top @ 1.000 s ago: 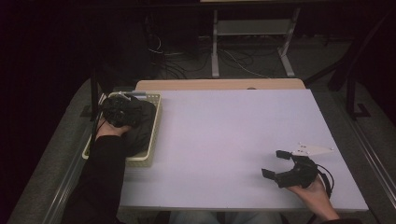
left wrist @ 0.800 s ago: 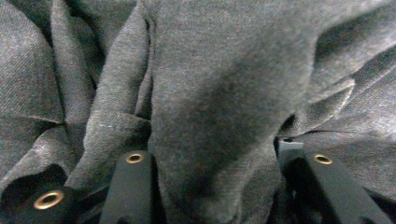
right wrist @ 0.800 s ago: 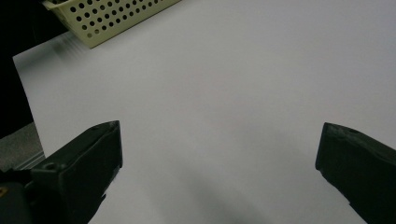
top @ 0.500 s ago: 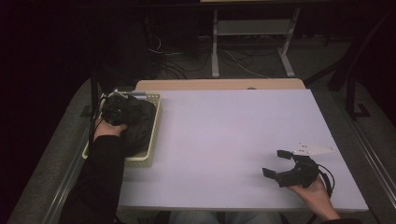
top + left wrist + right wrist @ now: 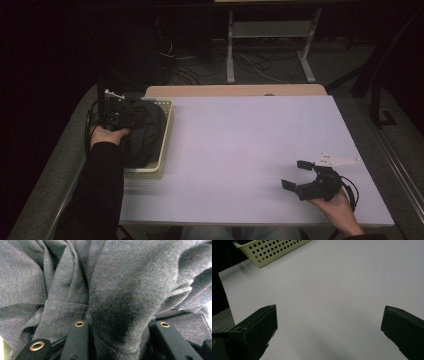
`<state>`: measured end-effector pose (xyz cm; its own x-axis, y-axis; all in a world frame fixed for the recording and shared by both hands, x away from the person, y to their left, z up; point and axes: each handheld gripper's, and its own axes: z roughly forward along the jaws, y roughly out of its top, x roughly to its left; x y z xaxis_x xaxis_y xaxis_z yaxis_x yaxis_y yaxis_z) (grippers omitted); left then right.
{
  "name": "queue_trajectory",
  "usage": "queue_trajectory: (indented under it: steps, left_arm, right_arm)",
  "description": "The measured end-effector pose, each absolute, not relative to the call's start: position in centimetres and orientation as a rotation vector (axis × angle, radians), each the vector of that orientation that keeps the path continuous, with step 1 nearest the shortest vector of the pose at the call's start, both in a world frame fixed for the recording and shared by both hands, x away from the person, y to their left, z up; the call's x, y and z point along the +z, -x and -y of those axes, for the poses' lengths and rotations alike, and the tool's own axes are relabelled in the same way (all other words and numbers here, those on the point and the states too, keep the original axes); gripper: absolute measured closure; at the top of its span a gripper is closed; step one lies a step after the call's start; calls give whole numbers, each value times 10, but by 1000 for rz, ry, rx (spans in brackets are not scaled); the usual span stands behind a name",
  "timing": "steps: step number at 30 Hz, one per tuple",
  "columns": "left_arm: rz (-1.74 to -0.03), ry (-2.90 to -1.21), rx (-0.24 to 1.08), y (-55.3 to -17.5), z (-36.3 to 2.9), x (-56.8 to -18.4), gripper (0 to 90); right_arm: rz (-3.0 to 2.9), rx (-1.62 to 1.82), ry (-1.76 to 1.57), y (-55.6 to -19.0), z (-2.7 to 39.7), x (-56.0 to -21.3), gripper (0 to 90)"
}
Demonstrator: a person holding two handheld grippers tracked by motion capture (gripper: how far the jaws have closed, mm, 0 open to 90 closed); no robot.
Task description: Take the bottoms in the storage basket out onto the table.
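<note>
A dark grey garment (image 5: pixel 146 131) lies bunched in a pale yellow perforated basket (image 5: pixel 168 136) at the table's left edge. My left gripper (image 5: pixel 113 118) is over the basket's far left part, shut on a thick fold of the garment (image 5: pixel 125 277). In the left gripper view the cloth is pinched between the two black jaws of this gripper (image 5: pixel 122 326). My right gripper (image 5: pixel 295 174) rests near the table's front right, held in a hand, open, with nothing but bare table between its jaws (image 5: pixel 329 315).
The white table (image 5: pixel 240 145) stretches wide between the basket and the right gripper. The basket's corner (image 5: pixel 269 250) appears at the top left of the right gripper view. Behind the table are metal stand legs (image 5: pixel 231 55) and cables on a dark floor.
My left hand has lifted a little and drifted to the left over the basket, drawing the garment up with it. The right gripper has stayed put.
</note>
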<state>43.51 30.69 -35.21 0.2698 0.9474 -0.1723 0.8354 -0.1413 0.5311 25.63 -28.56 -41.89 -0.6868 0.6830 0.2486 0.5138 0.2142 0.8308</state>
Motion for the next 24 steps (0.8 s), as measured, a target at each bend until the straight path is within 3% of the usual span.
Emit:
queue_trajectory:
  steps: [24]
  left_arm:
    - [-1495, -1872, 240, -414, -335, -282, 616]
  right_arm:
    - [-2301, 1484, -1144, -255, 286, -418, 1]
